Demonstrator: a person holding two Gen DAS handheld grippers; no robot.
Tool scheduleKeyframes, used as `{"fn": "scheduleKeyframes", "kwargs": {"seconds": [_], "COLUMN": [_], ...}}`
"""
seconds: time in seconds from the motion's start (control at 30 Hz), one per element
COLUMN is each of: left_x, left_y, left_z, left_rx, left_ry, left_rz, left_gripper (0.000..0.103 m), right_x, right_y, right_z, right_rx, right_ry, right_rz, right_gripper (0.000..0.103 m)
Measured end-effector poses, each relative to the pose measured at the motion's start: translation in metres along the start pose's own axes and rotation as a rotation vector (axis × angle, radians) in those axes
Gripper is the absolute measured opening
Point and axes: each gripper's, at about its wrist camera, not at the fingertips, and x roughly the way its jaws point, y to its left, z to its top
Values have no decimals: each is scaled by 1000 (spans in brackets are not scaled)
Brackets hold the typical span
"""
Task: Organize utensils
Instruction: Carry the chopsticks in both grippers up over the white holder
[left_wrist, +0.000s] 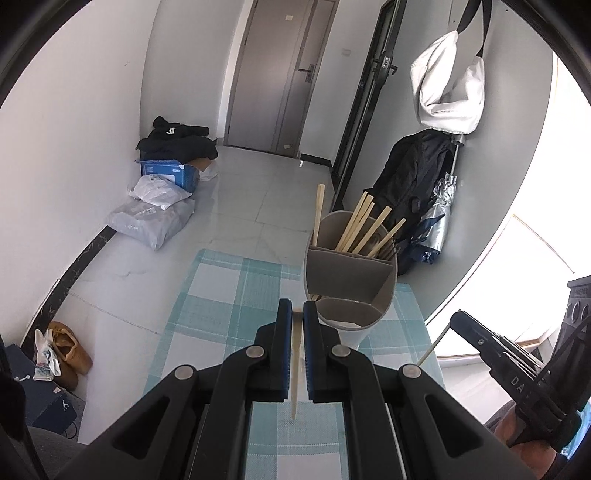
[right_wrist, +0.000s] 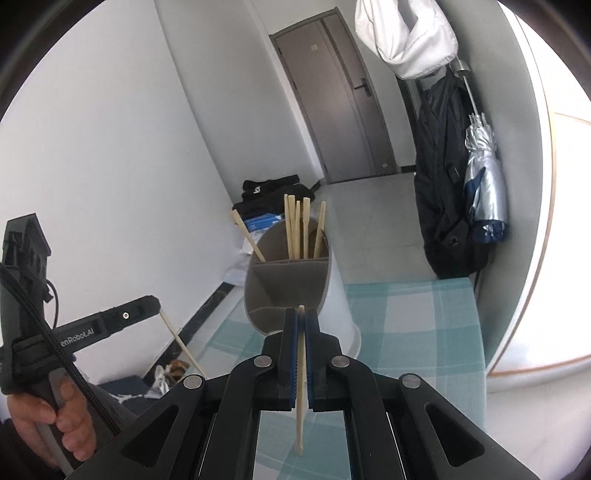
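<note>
A grey utensil holder (left_wrist: 351, 273) (right_wrist: 288, 284) with dividers stands on the teal checked tablecloth (left_wrist: 221, 295) (right_wrist: 406, 325); several wooden chopsticks (left_wrist: 365, 225) (right_wrist: 299, 229) lean in its far compartments. My left gripper (left_wrist: 297, 310) is shut on a pale chopstick (left_wrist: 294, 373) that hangs down between its blue pads, just short of the holder's near rim. My right gripper (right_wrist: 301, 314) is likewise shut on a chopstick (right_wrist: 301, 380), close before the holder. Each view shows the other gripper off to the side (left_wrist: 458, 319) (right_wrist: 157, 302), with a chopstick (left_wrist: 434, 343) (right_wrist: 181, 343) in it.
The table's far edge lies just behind the holder, with tiled floor (left_wrist: 258, 192) beyond. Bags and a blue box (left_wrist: 168, 171) sit by the left wall. A black bag (right_wrist: 443, 177), a silver umbrella (right_wrist: 484, 184) and a white bag (left_wrist: 448, 81) hang on the right. A hand (right_wrist: 62, 417) grips the left handle.
</note>
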Motion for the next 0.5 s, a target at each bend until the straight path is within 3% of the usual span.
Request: {"fn": "scheduleKeyframes", "kwargs": {"seconds": [0.5], "left_x": [-12], "left_y": [-1], "left_z": [9], "left_rx": [42], "left_ry": [1], "left_rz": [-35], "left_gripper": [2], "right_x": [-14], "right_y": [4], "right_z": [11], "right_rx": [-21], "right_ry": [-46], "right_rz": [-22], "right_gripper": [3]}}
